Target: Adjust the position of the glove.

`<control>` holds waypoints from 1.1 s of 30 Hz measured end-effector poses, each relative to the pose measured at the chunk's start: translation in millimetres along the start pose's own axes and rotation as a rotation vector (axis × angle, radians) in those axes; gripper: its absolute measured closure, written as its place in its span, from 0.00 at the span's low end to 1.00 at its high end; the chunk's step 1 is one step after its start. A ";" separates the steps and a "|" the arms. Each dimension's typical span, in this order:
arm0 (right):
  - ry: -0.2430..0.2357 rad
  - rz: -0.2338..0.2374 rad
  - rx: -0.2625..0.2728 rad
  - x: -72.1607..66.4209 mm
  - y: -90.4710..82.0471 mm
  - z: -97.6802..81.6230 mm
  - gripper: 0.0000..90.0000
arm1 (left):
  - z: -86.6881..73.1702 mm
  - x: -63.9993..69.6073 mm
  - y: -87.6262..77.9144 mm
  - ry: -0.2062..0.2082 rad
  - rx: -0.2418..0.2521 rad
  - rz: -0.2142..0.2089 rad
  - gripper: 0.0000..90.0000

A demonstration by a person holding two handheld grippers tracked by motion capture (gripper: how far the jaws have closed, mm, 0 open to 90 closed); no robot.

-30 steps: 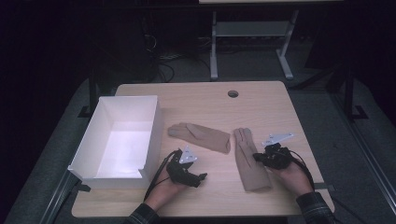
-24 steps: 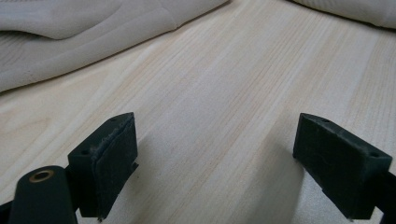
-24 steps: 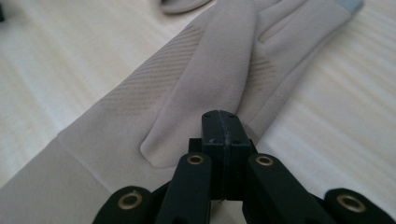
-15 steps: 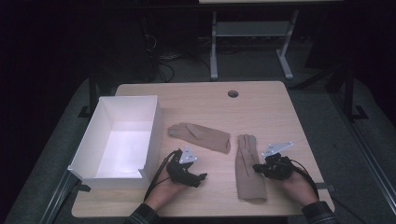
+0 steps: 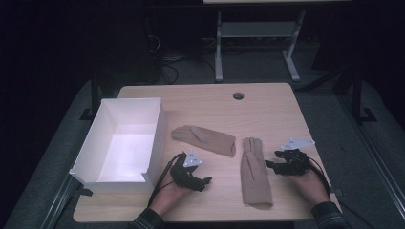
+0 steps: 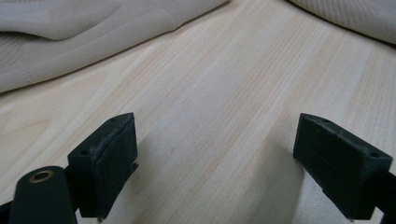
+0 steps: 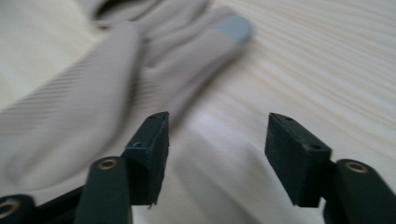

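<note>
Dark room all around, cables and a grey metal stand (image 5: 253, 43) behind, and up front the pale rectangular wooden table (image 5: 267, 114) with a round hole (image 5: 238, 96) near its far edge. From the high view, an open white rectangular box (image 5: 122, 143) sits at the table's left side, nothing in it. Just right of the box lies one beige knitted glove (image 5: 204, 140), stretched sideways, and beside that a second beige knitted glove (image 5: 255, 171) lying lengthwise, fingers pointing away from the person. The left gripper (image 5: 203, 182), black with a grey three-cornered plate, sits low in the left hand (image 5: 168, 194) between box and lengthwise glove; the right gripper (image 5: 270, 160) sits in the right hand (image 5: 305, 180) just beside that glove's right edge, tips pointing at it. Over to the left gripper view: jaws spread wide, nothing between them but bare wood grain, resting right down at the table, with glove fabric (image 6: 84, 32) across the top left and more cloth at the top right corner. Now the right gripper view: jaws spread apart and holding nothing, the lengthwise glove (image 7: 93, 93) running up the left, blurred, one fingertip capped with a grey patch (image 7: 233, 29), the left jaw close to the fabric's edge, contact too blurred to call
</note>
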State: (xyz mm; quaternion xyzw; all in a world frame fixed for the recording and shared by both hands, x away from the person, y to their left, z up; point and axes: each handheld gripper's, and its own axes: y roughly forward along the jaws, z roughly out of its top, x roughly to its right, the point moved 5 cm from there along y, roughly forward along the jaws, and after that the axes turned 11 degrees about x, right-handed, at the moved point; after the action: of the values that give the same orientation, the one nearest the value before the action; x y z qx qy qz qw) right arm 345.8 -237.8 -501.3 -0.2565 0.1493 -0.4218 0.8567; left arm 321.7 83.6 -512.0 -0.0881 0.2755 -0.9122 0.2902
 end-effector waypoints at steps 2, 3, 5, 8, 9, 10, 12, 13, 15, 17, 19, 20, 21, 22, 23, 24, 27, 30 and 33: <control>0.012 -0.017 0.017 8.2 1.5 -1.5 0.38 | 1.7 0.1 0.2 0.003 -0.018 0.001 0.15; 0.012 -0.032 0.015 12.8 2.3 -2.8 0.36 | 2.7 0.5 0.7 -0.001 -0.027 0.002 0.16; 0.024 -0.050 0.012 20.2 4.4 -5.4 0.31 | 4.7 0.5 1.0 0.008 -0.037 0.003 0.18; 0.039 -0.075 0.012 28.6 7.5 -9.0 0.23 | 9.0 0.2 -0.1 0.011 -0.039 0.001 0.25; 0.047 -0.083 0.018 30.2 8.1 -9.4 0.23 | 10.8 -0.1 -1.0 0.003 -0.034 0.001 0.28; 0.048 -0.088 0.021 31.6 8.3 -9.5 0.22 | 13.1 -0.4 -1.7 -0.011 -0.026 -0.003 0.33; 0.047 -0.089 0.040 32.8 9.9 -10.1 0.20 | 19.2 -1.8 -1.3 -0.029 -0.014 -0.008 0.47; 0.049 -0.091 0.038 33.1 10.2 -10.1 0.19 | 22.5 -3.4 -0.6 -0.028 -0.011 -0.007 0.53; 0.051 -0.094 0.037 33.6 10.5 -10.1 0.17 | 31.3 -8.6 5.3 -0.067 -0.016 -0.015 0.72; 0.052 -0.096 0.036 33.7 10.7 -10.2 0.17 | 34.0 -10.8 8.1 -0.075 -0.014 -0.021 0.83; 0.052 -0.096 0.035 33.8 10.7 -10.2 0.17 | 39.6 -14.7 13.4 -0.092 -0.013 -0.030 0.89; 0.052 -0.096 0.036 33.8 10.7 -10.2 0.17 | 42.4 -15.6 16.2 -0.101 -0.013 -0.038 0.93; 0.052 -0.096 0.036 33.9 10.7 -10.2 0.17 | 48.0 -18.2 21.3 -0.093 -0.015 -0.039 0.99; 0.051 -0.095 0.036 34.0 10.8 -10.2 0.17 | 51.5 -19.2 24.6 -0.089 -0.014 -0.042 0.99; 0.051 -0.095 0.036 34.0 10.8 -10.2 0.17 | 51.5 -19.2 24.6 -0.089 -0.014 -0.042 1.00; 0.050 -0.096 0.037 34.0 10.8 -10.2 0.17 | 59.4 -21.2 32.2 -0.088 -0.010 -0.039 1.00; 0.050 -0.096 0.037 34.0 10.8 -10.2 0.17 | 66.6 -23.6 39.8 -0.091 0.000 -0.044 1.00; 0.049 -0.097 0.037 34.1 10.8 -10.2 0.17 | 74.2 -25.9 53.1 -0.102 0.005 -0.059 1.00; 0.055 -0.096 0.034 33.6 10.6 -10.3 0.17 | 76.2 -26.0 67.7 -0.105 0.005 -0.067 1.00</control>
State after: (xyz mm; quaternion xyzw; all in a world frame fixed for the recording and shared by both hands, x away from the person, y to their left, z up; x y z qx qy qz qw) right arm 367.9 -262.5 -517.2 -0.2372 0.1532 -0.4717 0.8353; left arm 399.9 18.2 -486.1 -0.1444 0.2545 -0.9162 0.2737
